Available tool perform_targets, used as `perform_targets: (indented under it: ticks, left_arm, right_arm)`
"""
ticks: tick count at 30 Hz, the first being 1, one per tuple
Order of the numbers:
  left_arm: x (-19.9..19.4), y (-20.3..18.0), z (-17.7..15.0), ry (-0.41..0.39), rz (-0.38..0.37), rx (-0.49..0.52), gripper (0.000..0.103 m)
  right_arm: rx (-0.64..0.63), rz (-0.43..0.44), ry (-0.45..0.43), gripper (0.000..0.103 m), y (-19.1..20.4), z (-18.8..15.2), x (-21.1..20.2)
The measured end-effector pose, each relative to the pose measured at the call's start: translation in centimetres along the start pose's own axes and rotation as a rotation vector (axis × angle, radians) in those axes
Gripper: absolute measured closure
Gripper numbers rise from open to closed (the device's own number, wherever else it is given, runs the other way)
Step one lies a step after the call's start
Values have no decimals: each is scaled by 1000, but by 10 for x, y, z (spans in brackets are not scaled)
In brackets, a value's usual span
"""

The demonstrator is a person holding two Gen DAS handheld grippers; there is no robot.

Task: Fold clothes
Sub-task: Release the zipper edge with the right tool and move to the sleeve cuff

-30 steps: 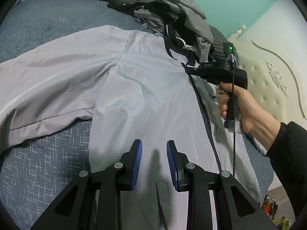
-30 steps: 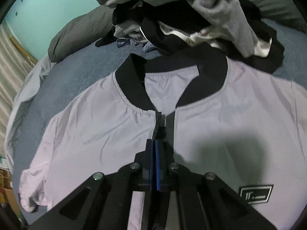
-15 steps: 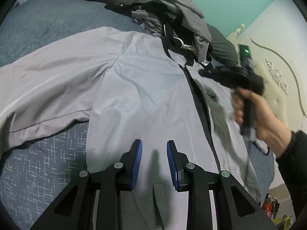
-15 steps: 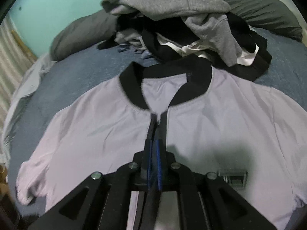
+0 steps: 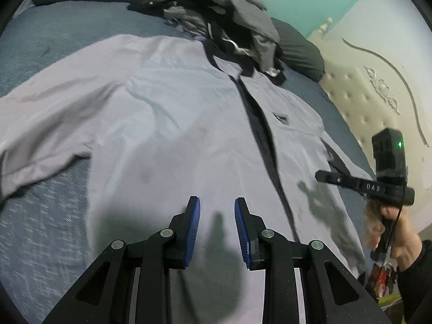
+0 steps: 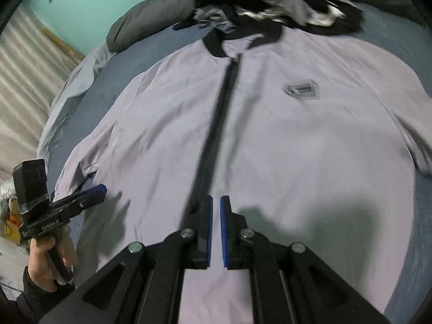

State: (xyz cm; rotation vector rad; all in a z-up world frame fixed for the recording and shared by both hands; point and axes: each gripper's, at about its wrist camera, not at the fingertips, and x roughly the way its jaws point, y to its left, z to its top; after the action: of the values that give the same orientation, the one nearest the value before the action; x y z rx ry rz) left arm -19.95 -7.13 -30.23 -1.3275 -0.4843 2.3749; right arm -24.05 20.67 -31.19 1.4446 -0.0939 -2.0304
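Note:
A pale lilac jacket (image 5: 175,124) (image 6: 297,148) lies spread face up on the blue bed cover (image 5: 40,229). Its black zip (image 6: 221,113) is closed, with a black collar (image 6: 213,43) at the far end and a logo patch (image 6: 301,90) on the chest. My left gripper (image 5: 217,217) hovers open over the lower front, holding nothing. My right gripper (image 6: 216,210) hangs above the zip's lower end, its blue pads a narrow gap apart and empty. Each gripper, held in a hand, also shows in the other's view: the right gripper (image 5: 320,176) and the left gripper (image 6: 98,193).
A heap of grey and black clothes (image 5: 237,19) (image 6: 270,2) sits just beyond the collar. Dark pillows (image 5: 297,48) line the far edge. A cream padded headboard (image 5: 364,94) stands on the right of the left wrist view. Clutter lies on the floor past the bed edge (image 6: 10,216).
My right gripper has let go of the zip near the collar, parted slightly and drawn back toward the hem. My left gripper has backed away a little, staying open.

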Motion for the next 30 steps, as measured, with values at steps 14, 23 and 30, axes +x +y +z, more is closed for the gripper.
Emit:
perform_targets:
  ticks: [14,23,30]
  left_arm:
    - [14,-105,-58,187,-67,192,74]
    - [38,-140,-82,251,-35,279,74]
    - [51,-148,-85,271,-11,292,74]
  right_arm:
    - [112,-100,-30,87,-83,-63,-97]
    - [351,-209,-120,75,-205,-89,-168]
    - [582,-325,-293,50,-306,-113,-245]
